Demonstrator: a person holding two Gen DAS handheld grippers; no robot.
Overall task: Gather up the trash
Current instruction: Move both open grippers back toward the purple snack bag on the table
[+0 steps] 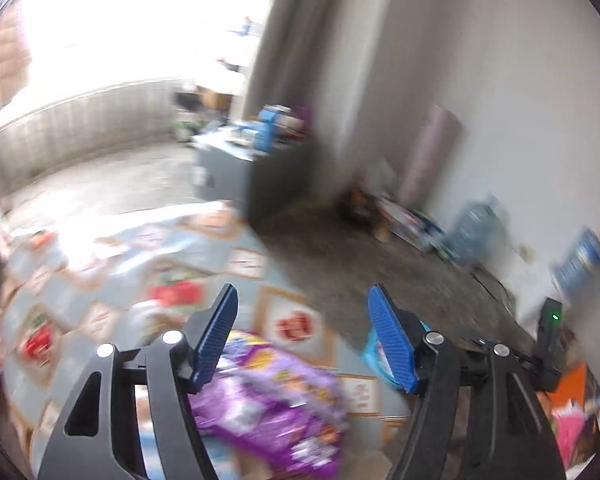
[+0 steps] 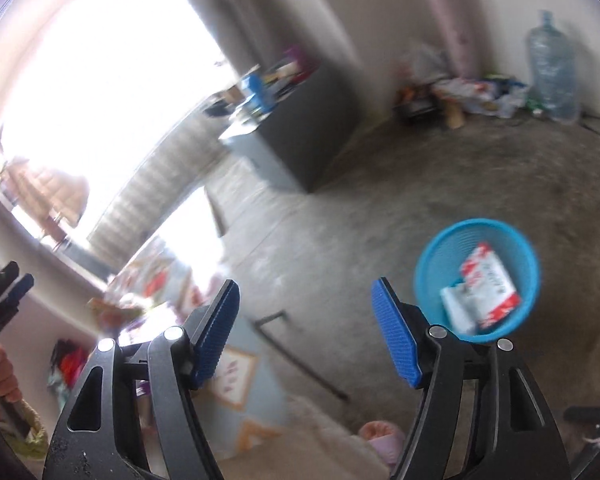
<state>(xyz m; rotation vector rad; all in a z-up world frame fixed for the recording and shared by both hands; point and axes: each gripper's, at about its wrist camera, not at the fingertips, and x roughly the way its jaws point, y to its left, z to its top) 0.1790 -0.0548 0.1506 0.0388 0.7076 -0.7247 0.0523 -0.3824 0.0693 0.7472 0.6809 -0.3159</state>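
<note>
The next bit of trash looks like the purple bag (image 1: 272, 408), lying on the picture cloth (image 1: 100, 264) just under the left gripper (image 1: 302, 340). To do this well, I think that gripper should go down slowly, put one finger on each side of the bag, and squeeze in the middle so it does not slip. Its fingers are spread wide and hold nothing. The right gripper (image 2: 304, 332) is wide apart too, and it touches nothing. The blue bin (image 2: 476, 280) sits on the floor near it, with white and red packets (image 2: 484, 288) inside. The views are blurry, so small things are hard to tell.
</note>
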